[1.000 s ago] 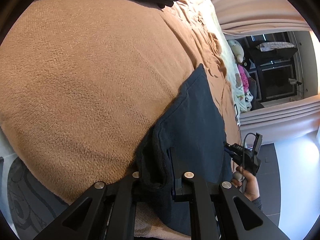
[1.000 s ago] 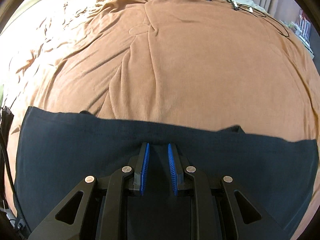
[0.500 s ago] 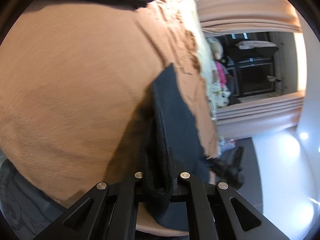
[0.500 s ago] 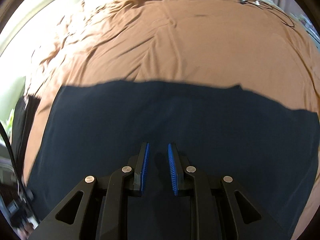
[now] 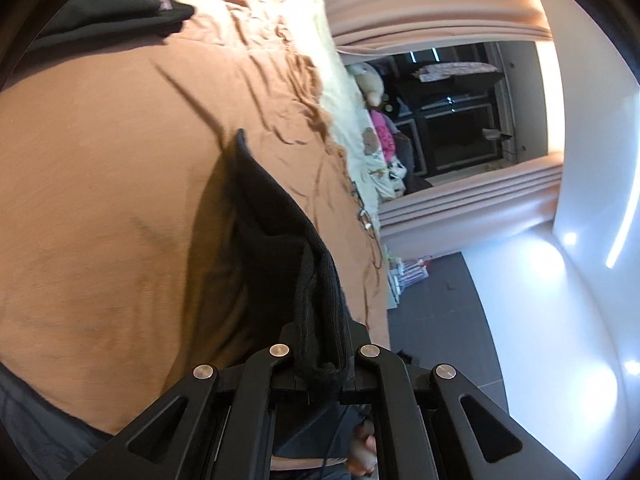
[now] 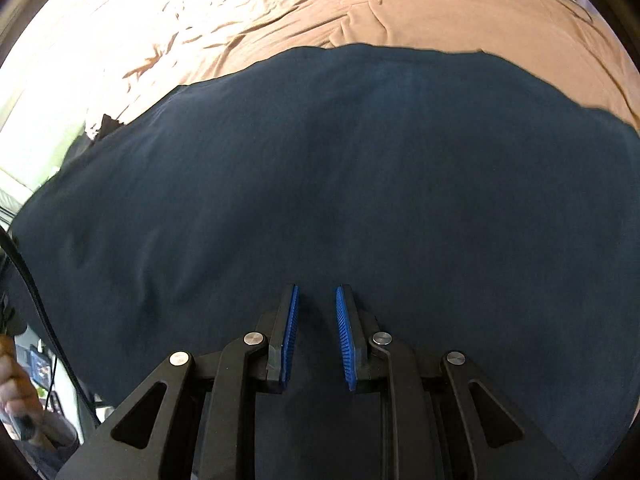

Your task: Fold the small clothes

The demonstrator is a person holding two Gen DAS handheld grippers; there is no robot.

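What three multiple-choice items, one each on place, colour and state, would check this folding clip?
1. Where does the dark navy garment lie?
A. on a brown blanket
B. on a wooden floor
C. in a basket

2. What colour are the pads on the right gripper fingers?
A. red
B. blue
C. white

3. What is the left gripper doing?
A. standing open over bare blanket
B. shut on a cable
C. shut on the garment's ribbed edge

Answers: 1 A, the brown blanket shows beyond the cloth; 2 B, both ridged pads are blue; 3 C, bunched ribbed fabric sits clamped between the left fingers.
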